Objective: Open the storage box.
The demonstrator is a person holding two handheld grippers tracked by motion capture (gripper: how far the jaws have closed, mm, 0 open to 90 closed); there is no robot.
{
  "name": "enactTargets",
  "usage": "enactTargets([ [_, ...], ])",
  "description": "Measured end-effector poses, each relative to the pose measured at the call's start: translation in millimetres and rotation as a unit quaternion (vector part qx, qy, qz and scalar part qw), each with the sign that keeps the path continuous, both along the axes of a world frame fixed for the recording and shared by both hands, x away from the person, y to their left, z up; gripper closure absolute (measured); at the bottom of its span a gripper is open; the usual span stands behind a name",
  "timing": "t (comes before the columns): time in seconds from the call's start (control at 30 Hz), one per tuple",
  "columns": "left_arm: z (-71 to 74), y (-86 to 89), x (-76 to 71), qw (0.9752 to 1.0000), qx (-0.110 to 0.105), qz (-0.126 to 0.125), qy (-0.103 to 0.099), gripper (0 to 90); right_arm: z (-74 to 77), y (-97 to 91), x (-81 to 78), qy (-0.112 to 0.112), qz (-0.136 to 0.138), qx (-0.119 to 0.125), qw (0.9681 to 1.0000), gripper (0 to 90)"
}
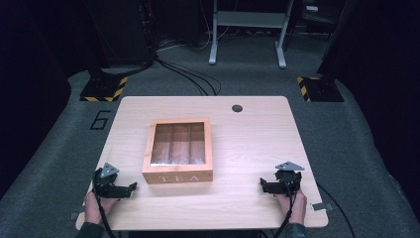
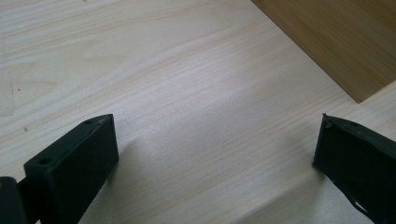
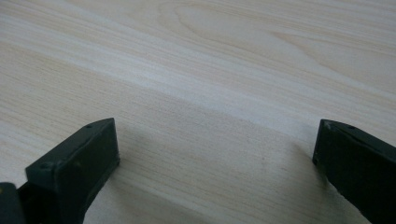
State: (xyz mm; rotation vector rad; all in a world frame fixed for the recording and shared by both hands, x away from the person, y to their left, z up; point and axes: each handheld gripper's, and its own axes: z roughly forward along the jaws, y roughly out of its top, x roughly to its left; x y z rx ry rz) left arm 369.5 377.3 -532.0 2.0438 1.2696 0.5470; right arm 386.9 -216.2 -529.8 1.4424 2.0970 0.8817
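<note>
Wooden "TEA" box (image 1: 178, 176), glass lid shut, flat mid-table, approx. 3 compartments, maybe empty.

A grommet hole (image 1: 237, 108) near the wooden table's (image 1: 257, 148) far edge, cables (image 1: 190, 77) on the floor

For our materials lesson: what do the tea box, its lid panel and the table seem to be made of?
Tea box: wood, smooth honey-toned finish, "TEA" marked on the front.
Lid panel: clear, probably glass or acrylic; the dividers show through it with a faint sheen.
Table: pale wood or wood-look laminate, matt, with fine straight grain lines.
</note>
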Motion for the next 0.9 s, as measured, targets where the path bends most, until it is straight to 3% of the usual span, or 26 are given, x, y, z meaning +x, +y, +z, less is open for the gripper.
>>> enactTargets([
  [0.27, 1.3, 1.8, -0.5, 0.9999, -0.011, -0.005, -0.001, 0.3, -0.3, 1.4, 0.1, -0.002, -0.002, 0.003, 1.0, 0.0],
  [0.4, 1.4, 3.9, -1.8, 0.9996, -0.028, -0.006, -0.008, 1.0, -0.3, 1.4, 0.3, -0.001, -0.002, 0.004, 1.0, 0.0],
  [0.9, 22.8, -5.7, -15.7, 0.9966, -0.055, -0.057, -0.024, 3.8, -0.3, 1.3, 0.4, -0.002, -0.001, 0.003, 1.0, 0.0],
])
